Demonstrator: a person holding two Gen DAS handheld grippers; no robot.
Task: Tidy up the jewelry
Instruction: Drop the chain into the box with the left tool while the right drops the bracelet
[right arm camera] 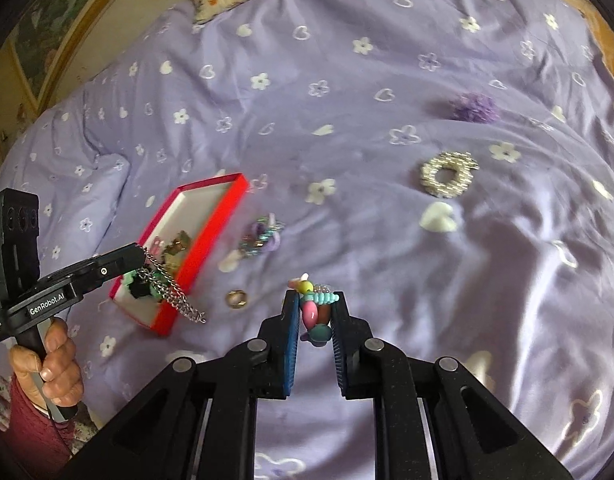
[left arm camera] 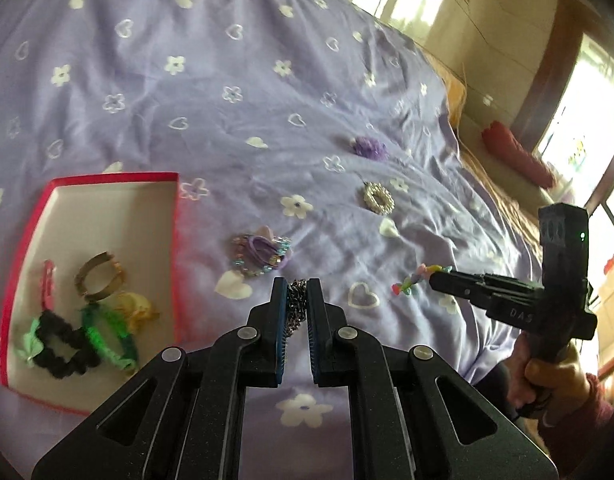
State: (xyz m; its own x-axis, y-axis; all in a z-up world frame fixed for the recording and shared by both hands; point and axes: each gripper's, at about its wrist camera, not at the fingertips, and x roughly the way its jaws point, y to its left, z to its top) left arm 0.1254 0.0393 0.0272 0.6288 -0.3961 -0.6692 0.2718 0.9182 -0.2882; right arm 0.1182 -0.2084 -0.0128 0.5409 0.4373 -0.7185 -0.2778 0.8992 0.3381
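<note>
A purple bedspread [left arm camera: 235,64] printed with white hearts and flowers fills both views. At the near left sits a red box [left arm camera: 175,240] with a white inside, already holding a gold bangle [left arm camera: 99,278], a pink clip, and green and black scrunchies [left arm camera: 67,344].

The left gripper [left arm camera: 297,300] is clamped on a silver chain [right arm camera: 175,288], which dangles from its tips just over the box's near end, probably on its way in. The right gripper [right arm camera: 315,312] is closed on a pastel bead bracelet [right arm camera: 313,308], held above the spread to the right of the box; a hand [left arm camera: 555,380] grasps its handle.

Loose pieces lie on the spread: a bead tangle [left arm camera: 261,254] just right of the box, a gold ring [right arm camera: 237,299] near it, a pearl ring-shaped piece [right arm camera: 447,174] farther right, and a purple flower [right arm camera: 473,107] beyond that.

The box's near right corner looks free for dropping. The bed's right edge falls away toward a tiled floor, well apart from the work. Open cloth lies between the two grippers.
</note>
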